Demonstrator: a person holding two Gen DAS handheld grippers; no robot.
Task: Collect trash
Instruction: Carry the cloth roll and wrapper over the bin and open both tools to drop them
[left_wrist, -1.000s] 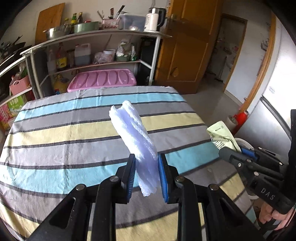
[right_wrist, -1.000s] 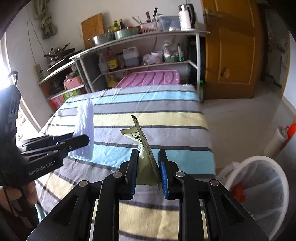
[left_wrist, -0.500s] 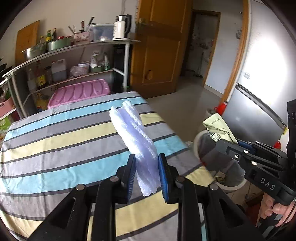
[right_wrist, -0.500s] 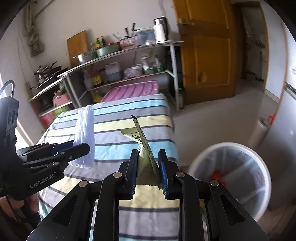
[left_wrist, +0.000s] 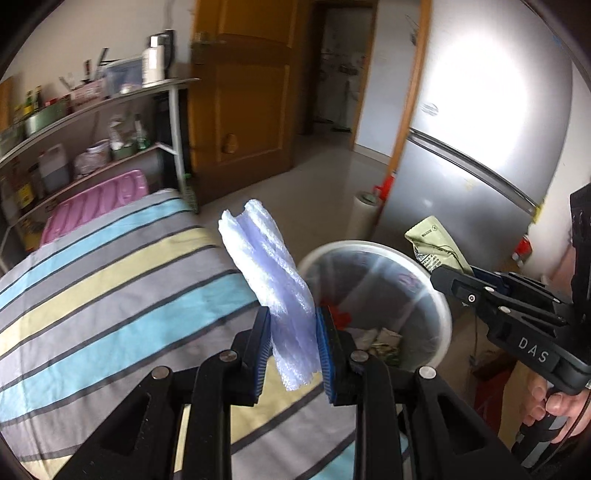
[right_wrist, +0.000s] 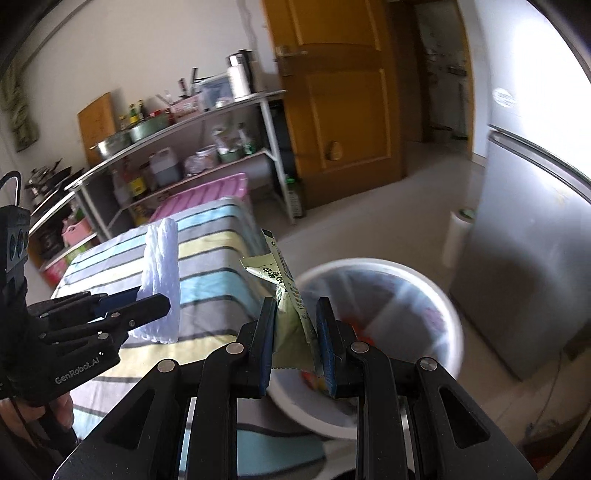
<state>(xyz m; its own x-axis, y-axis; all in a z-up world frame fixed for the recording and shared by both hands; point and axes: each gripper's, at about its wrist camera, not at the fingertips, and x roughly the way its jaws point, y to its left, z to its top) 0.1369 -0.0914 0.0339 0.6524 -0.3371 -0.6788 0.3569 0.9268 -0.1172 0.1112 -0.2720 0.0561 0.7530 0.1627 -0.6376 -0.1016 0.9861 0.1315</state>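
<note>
The left claw (left_wrist: 291, 345) is clamping a white foam wrap (left_wrist: 269, 273) at frame centre, beside the white trash bin (left_wrist: 441, 295) at lower right. The right claw (right_wrist: 295, 343) is gripping a green wrapper (right_wrist: 284, 291) at centre, just before the bin's rim. The striped table (left_wrist: 110, 295) is filling the lower left.

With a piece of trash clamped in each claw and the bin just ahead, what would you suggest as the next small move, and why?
Probably carry both a little further forward until they hang over the bin, then release. The left claw is shut on the foam and the right claw on the wrapper, yet the foam seems to sit at the table edge, short of the bin's opening.
</note>
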